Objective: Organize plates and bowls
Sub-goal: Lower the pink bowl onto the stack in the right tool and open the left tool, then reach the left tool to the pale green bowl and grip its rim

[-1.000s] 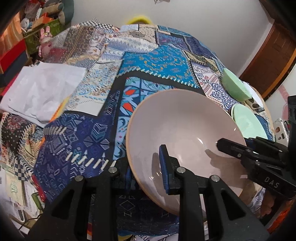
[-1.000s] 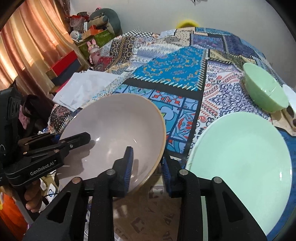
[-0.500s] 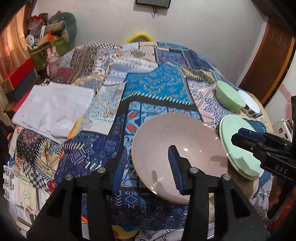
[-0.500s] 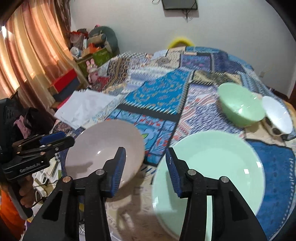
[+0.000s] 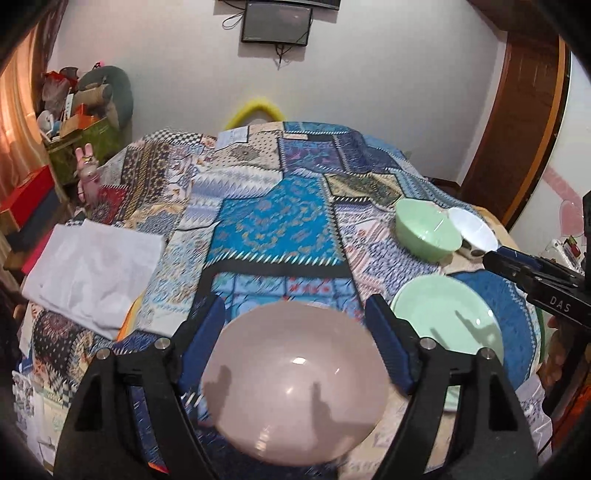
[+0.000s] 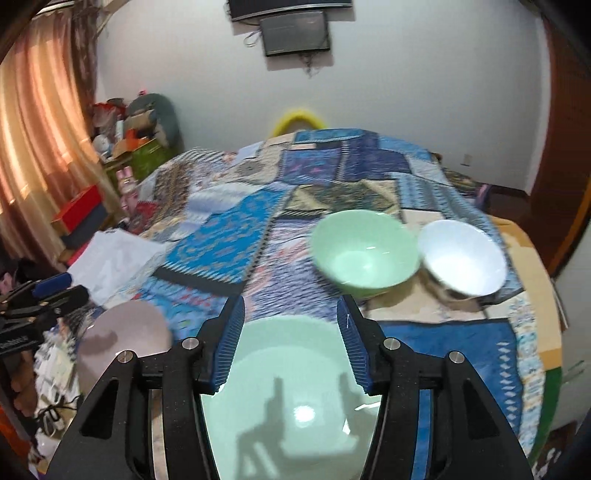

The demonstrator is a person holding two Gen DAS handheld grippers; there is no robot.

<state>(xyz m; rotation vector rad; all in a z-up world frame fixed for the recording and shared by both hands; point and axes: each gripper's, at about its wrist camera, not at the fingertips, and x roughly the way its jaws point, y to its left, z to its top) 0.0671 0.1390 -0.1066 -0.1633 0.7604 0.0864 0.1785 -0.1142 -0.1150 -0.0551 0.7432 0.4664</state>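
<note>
Your left hand-held gripper point(image 5: 295, 332) has let go of the pink bowl point(image 5: 295, 391) and now hangs wide open above it. Your right hand-held gripper point(image 6: 291, 343), also open and empty, has shifted over the green plate point(image 6: 295, 406).

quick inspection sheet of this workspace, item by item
surface: table under a patchwork cloth, mostly blue.
job's things: pink bowl at the near edge; green plate to its right; green bowl and white bowl side by side farther back.
clutter: white folded cloth on the table's left part.
grippers: left gripper open, jaws above the pink bowl, holding nothing; right gripper open above the green plate, holding nothing.
cables: cords dangling under the wall screen.
surroundings: orange curtain, boxes and stuffed toys at left, wooden door at right.
</note>
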